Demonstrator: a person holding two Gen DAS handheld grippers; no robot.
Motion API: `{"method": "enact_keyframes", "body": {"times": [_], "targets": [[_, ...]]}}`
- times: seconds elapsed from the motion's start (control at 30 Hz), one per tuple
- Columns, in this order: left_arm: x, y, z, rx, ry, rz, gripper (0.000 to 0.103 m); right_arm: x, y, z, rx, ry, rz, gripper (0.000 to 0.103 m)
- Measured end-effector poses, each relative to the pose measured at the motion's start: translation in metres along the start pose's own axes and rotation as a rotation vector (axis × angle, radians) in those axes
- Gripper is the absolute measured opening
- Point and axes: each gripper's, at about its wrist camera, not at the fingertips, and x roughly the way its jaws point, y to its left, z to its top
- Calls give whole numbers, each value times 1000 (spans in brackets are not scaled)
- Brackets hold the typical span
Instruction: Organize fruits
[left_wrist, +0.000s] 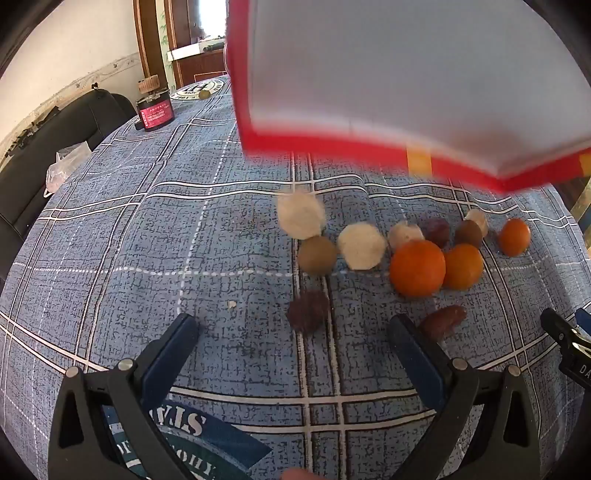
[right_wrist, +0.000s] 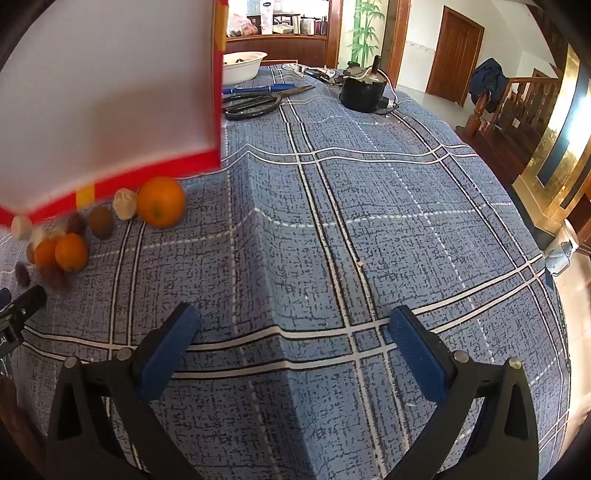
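The fruits (left_wrist: 417, 267) are scattered on the blue checked tablecloth (left_wrist: 184, 221), partly hidden by a blurred red-edged box (left_wrist: 369, 74) held above them. Writing on a red jar (left_wrist: 155, 112) is illegible. The left gripper (left_wrist: 293, 326) and right gripper (right_wrist: 293, 325) are spread wide, empty.

Two downward wrist views, shared fruits (left_wrist: 417, 267)
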Motion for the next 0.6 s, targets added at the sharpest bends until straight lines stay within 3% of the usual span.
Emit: {"method": "enact_keyframes", "body": {"times": [0.6], "targets": [[0, 0, 0, -1, 0, -2, 102, -2, -1, -1, 0, 1, 0, 103]]}}
